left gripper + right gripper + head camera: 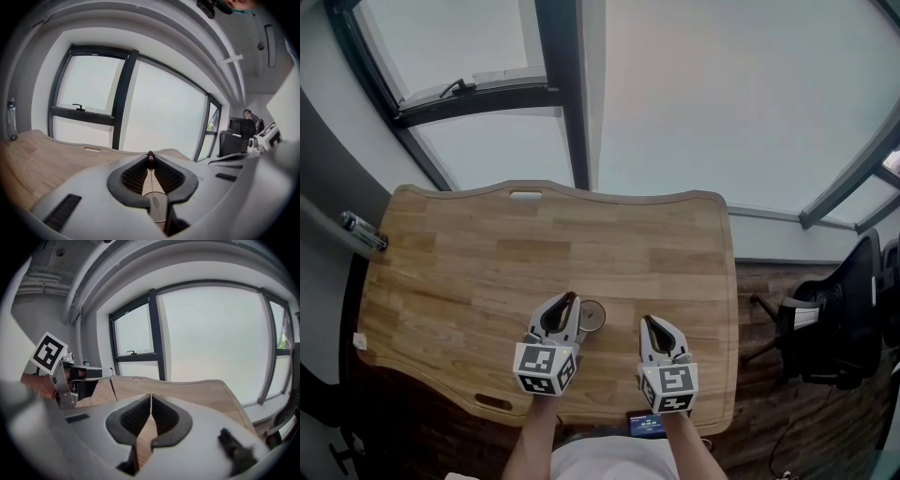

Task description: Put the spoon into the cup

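My left gripper (pixel 569 300) hovers over the near middle of the wooden table (pixel 487 272), shut on a thin metal spoon (pixel 156 204). The spoon's dark handle end is pinched at the fingertips, and its bowl lies back between the jaws toward the camera. Just right of that gripper's tip a small round metal cup (pixel 592 315) stands on the table, seen from above. My right gripper (pixel 648 322) hangs further right. Its jaws (pixel 150 395) are shut tip to tip with nothing between them. The cup shows in neither gripper view.
A bottle (pixel 362 231) lies at the table's left edge, and a slot (pixel 525 195) is cut near the far edge. Large windows (pixel 675 94) lie beyond the table. A black office chair (pixel 830 323) stands at the right. A small lit screen (pixel 646 424) sits at the near edge.
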Demonstrator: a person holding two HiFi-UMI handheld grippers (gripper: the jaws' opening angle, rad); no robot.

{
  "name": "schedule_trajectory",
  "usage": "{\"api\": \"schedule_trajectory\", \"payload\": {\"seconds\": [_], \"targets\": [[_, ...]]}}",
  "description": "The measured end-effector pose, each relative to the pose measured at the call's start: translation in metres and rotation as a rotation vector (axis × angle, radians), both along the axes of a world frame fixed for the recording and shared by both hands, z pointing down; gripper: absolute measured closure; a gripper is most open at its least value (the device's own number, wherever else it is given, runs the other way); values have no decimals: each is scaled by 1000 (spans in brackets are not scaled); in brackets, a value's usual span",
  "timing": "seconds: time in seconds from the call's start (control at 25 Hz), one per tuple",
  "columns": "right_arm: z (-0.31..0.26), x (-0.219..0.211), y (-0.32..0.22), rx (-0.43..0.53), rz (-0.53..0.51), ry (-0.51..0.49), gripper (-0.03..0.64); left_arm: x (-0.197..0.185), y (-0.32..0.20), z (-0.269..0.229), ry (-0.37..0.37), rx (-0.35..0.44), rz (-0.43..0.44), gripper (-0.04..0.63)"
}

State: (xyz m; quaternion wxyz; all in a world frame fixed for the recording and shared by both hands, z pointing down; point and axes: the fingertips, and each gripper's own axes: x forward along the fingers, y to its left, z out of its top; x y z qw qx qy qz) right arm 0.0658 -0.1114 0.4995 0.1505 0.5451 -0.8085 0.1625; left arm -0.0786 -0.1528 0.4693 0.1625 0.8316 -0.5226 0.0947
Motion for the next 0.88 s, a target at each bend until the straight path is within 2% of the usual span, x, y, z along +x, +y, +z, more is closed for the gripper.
{"api": "schedule_trajectory", "payload": {"seconds": [0.88], "targets": [[35, 0, -8, -77, -11, 10, 584, 4, -3, 40, 13, -82, 11, 545]]}}
